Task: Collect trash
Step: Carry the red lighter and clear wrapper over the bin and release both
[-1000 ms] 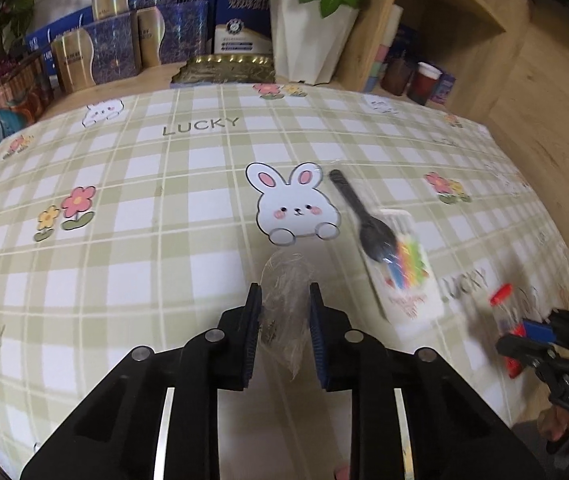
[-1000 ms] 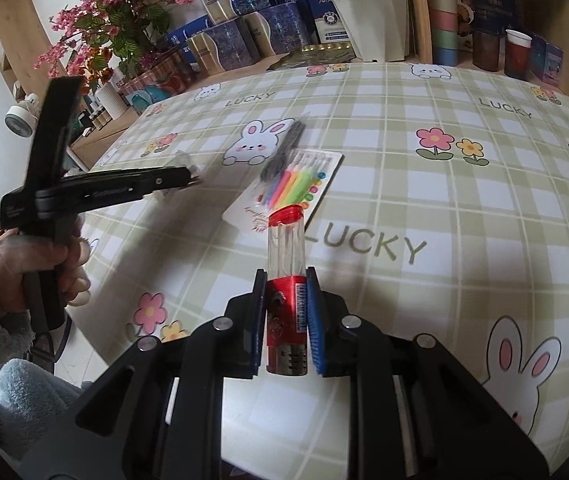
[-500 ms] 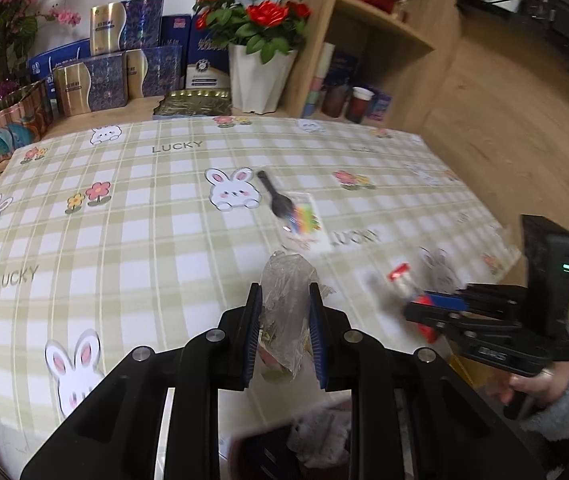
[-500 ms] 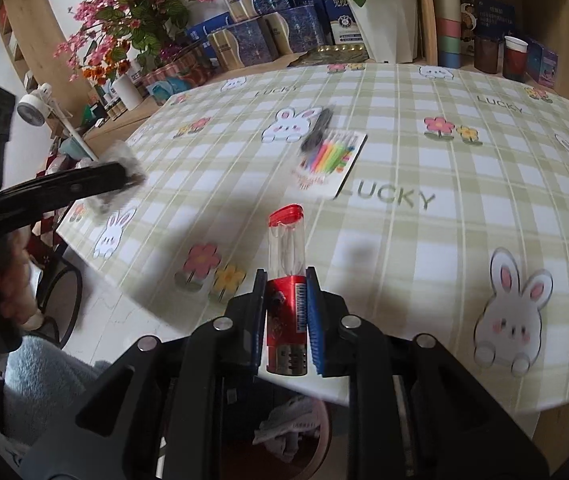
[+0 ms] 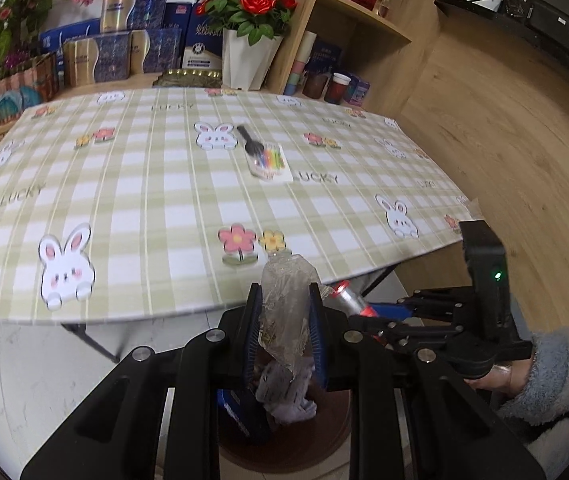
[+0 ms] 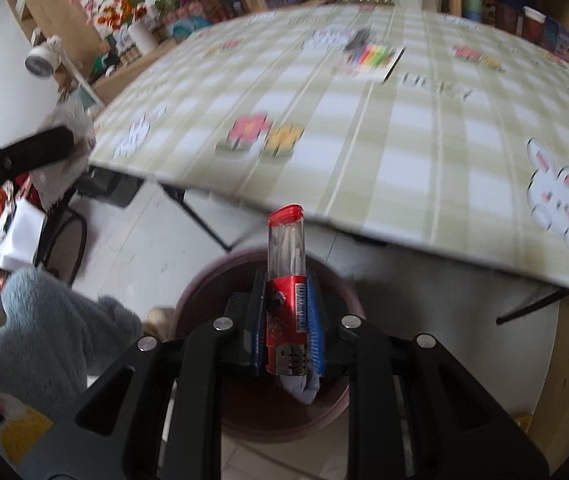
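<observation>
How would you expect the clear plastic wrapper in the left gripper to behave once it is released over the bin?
The clear plastic wrapper looks crumpled and thin, so probably floppy and very light. It may flutter rather than drop straight into the bin, or cling to the left gripper.

The right claw (image 6: 286, 328) is closed on a red-labelled clear plastic tube with a red cap (image 6: 287, 280), which stands upright between its blue pads (image 6: 314, 320). Below it sits a round dark-red bin (image 6: 334, 408) on the pale floor. Behind, the green checked worktop (image 6: 364, 120) carries a pack of coloured pens (image 6: 372, 60).
</observation>
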Available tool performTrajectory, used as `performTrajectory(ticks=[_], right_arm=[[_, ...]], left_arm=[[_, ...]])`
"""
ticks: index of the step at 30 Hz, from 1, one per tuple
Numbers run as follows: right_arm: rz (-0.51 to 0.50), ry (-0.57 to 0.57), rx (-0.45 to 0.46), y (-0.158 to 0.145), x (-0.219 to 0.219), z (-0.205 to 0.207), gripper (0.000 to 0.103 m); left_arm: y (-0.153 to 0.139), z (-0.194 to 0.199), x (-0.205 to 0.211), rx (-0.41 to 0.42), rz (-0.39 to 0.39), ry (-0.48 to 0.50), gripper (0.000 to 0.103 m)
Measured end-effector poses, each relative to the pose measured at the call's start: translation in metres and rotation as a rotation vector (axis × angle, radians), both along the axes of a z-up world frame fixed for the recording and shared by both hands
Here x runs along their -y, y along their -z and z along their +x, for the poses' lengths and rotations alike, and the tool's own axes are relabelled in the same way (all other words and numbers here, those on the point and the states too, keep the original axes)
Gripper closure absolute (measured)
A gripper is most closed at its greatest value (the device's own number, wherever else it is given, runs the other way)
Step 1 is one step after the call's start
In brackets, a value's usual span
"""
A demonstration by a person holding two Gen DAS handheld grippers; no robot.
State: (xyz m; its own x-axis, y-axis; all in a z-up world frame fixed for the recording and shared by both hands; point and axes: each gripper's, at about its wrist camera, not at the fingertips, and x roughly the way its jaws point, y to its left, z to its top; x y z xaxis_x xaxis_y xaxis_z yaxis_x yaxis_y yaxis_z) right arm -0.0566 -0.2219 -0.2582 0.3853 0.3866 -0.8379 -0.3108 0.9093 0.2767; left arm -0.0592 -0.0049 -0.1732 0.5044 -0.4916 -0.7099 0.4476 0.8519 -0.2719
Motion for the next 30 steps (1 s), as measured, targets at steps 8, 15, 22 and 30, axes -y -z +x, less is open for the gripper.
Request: performTrajectory(ticks=[8,15,22,30], right_arm=[[-0.058,-0.063,-0.168,0.043,-0.022,-0.031,0.081],[-0.072,-0.091,-0.279,0.071,-0.032,-0.053,0.081],[-0.074,-0.11,-0.317,0.071,-0.034,-0.053,0.056],[-0.035,0.02,-0.063,0.012,-0.008,-0.036,0.009]], left_arm=[[0.02,-0.025,-0.004,-0.021,-0.011,0.007,0.081],[0.03,-0.035,-0.003,-0.042,-0.016,0.012,0.081],[0.034,-0.042,-0.008,-0.057,-0.021,-0.003,0.081],[0.035,-0.043,-0.011,-0.065,-0.015,-0.011,0.081]])
